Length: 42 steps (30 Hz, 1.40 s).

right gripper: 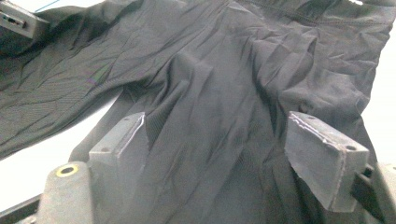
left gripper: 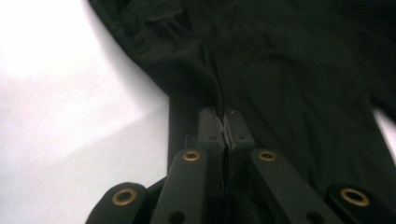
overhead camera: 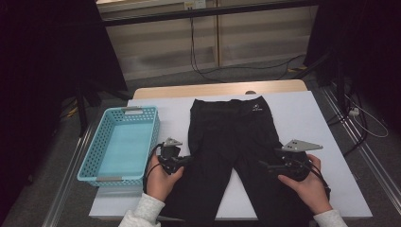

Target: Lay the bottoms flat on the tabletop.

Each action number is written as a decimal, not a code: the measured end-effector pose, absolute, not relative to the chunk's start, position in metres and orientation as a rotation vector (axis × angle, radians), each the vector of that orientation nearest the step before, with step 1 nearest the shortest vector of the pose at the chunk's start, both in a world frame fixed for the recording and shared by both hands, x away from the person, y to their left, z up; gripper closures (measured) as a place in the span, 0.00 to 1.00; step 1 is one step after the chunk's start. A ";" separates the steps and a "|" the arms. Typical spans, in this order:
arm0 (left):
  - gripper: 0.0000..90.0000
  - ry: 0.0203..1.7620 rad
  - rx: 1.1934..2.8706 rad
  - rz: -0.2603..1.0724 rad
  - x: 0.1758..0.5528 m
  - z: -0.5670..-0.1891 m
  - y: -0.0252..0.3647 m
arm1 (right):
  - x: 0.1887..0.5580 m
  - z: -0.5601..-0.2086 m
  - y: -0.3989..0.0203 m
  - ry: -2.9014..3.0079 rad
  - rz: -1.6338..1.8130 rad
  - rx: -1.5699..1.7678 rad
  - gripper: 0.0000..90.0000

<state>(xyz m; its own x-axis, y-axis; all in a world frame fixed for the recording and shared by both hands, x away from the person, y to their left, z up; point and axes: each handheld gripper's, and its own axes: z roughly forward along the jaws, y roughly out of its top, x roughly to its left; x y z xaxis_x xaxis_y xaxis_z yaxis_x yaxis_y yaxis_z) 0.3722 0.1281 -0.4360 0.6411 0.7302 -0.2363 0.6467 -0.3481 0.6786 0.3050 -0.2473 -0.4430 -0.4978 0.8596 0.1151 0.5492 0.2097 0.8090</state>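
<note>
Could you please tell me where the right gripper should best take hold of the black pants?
Probably the outer edge of the leg on its side of the black pants, approached from the table's right: the right gripper has its jaws open over flat cloth, and an edge pinches more easily.

No legible text; tiny white logo on trousers point(overhead camera: 231, 142).

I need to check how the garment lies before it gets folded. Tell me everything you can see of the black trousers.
The black trousers lie flat on the white table cover, waistband at the far side, both legs running toward the person. The fabric looks thin, stretchy and creased, with a small white logo near the waistband. The left gripper is shut on the outer edge of one leg, pinching a fold. The right gripper rests on the other leg, jaws open with cloth between them.
</note>
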 end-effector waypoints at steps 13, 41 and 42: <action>0.96 0.994 2.111 0.110 0.369 -0.440 0.107 | 0.305 -0.444 -0.246 2.143 1.180 1.307 0.24; 0.98 0.950 2.095 0.066 0.366 -0.444 0.087 | 0.324 -0.431 -0.225 2.115 1.250 1.292 0.24; 0.98 0.948 2.097 0.065 0.365 -0.444 0.087 | 0.327 -0.431 -0.222 2.118 1.245 1.292 0.24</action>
